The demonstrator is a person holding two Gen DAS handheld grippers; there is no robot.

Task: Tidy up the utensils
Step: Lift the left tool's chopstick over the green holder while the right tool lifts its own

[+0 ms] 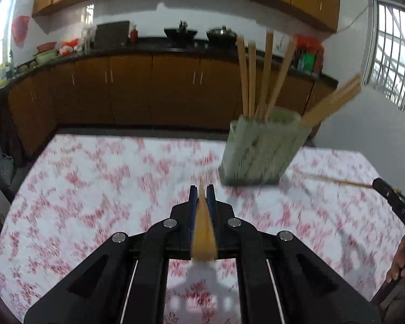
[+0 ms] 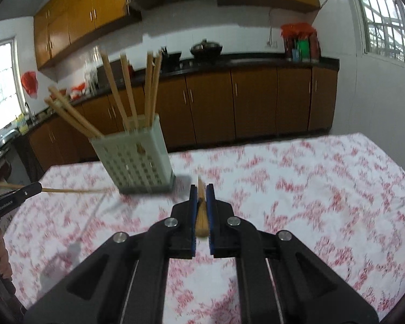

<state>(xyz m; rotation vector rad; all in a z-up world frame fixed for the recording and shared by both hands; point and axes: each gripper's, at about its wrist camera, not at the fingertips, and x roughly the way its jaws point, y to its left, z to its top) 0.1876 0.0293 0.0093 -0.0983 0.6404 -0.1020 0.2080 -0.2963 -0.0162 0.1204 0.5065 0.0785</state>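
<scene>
Left gripper clamped tight on one chopstick, stick running back between the blue pads. Right gripper same, pinched down on its own chopstick. Pale green slotted holder stands upright on the floral tablecloth, near the far edge of the table, six chopsticks already standing in it, two leaning out sideways. Both grippers are above the cloth, short of the holder. Frames blurred.
</scene>
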